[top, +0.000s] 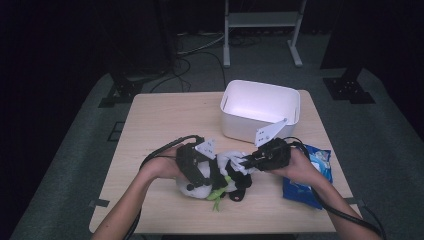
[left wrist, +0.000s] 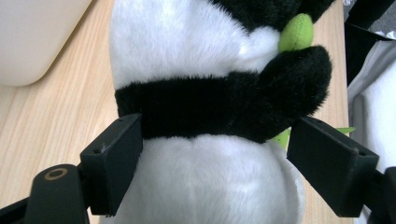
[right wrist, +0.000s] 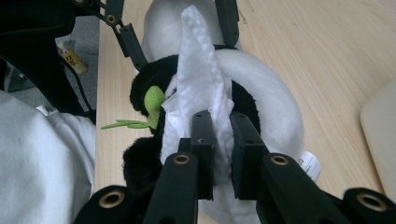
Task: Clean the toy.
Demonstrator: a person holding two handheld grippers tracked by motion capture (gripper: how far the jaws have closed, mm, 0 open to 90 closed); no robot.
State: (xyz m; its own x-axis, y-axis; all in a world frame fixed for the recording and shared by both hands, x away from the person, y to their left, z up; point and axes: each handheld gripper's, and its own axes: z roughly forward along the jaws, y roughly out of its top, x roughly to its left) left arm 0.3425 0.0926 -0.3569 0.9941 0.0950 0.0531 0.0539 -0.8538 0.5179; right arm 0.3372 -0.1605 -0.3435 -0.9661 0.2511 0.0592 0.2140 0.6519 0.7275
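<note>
Your left gripper (top: 196, 167) lies low over the panda toy (top: 220, 177), with your left hand (top: 162, 167) behind it and the forearm coming from the lower left. In the left gripper view its jaws stand apart, one on each side of the panda toy's white body and black band; the pads sit close to the fur, but I cannot tell if they press on it.

Your right gripper (top: 250, 161) points toward the left one, with your right hand (top: 299, 169) wrapped around its body. In the right gripper view its jaws are clamped on a white tissue (right wrist: 203, 93), which stands up between them, just in front of the panda toy's black and white fur. A green leaf (right wrist: 152, 105) of the toy shows to the left of these jaws.

The panda toy lies on the light wood tabletop (top: 160, 120), between both pairs of jaws. Beyond the right jaws stands a white bin (top: 260, 110). A blue packet (top: 310, 175) lies under your right wrist. Around the tabletop there is grey floor (top: 390, 145), dark, with cables and a white frame (top: 262, 30) at the far side.
</note>
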